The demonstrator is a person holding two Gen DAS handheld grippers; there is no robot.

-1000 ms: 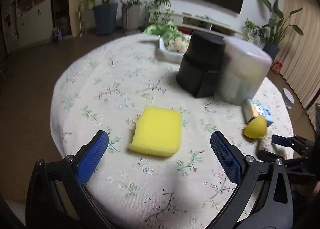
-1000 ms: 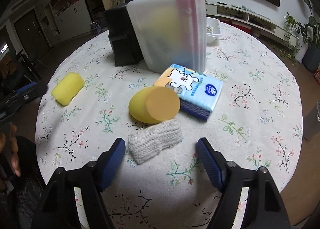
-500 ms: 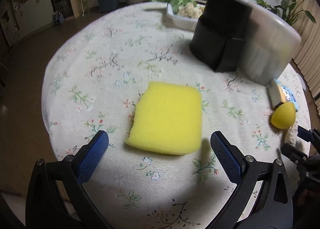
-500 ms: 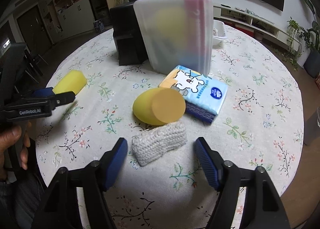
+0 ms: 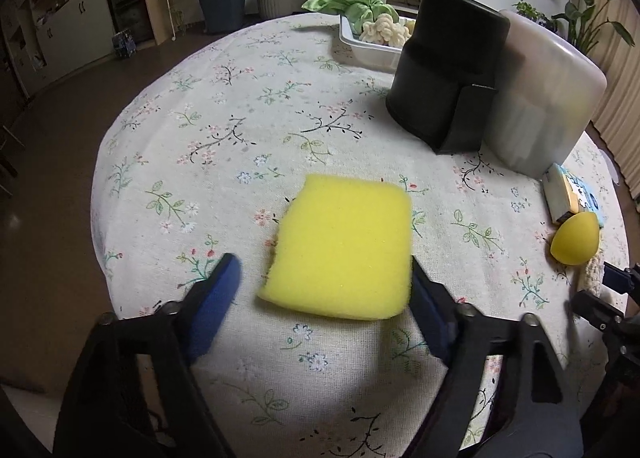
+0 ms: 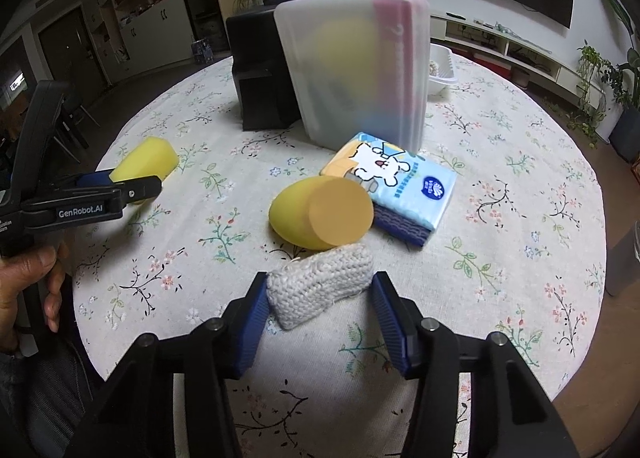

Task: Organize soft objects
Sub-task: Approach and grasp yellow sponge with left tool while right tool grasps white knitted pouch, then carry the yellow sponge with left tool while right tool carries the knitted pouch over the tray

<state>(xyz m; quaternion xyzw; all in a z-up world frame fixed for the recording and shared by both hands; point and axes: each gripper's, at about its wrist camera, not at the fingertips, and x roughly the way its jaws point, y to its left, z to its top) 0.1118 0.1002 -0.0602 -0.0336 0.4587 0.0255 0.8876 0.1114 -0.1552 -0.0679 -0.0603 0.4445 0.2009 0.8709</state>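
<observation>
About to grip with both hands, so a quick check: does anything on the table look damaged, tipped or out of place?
Only the yellow sponge: its left edge has a small ragged notch, as if a bit were torn out. Otherwise nothing stands out. The knitted pad lies flat, and the translucent bin stands upright.

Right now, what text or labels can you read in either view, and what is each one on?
"GenRobot.AI": on the left hand-held gripper, seen in the right wrist view.
Tissue pack: bear picture, round logo and a line of print, too small to read.
No other text is legible.
</observation>
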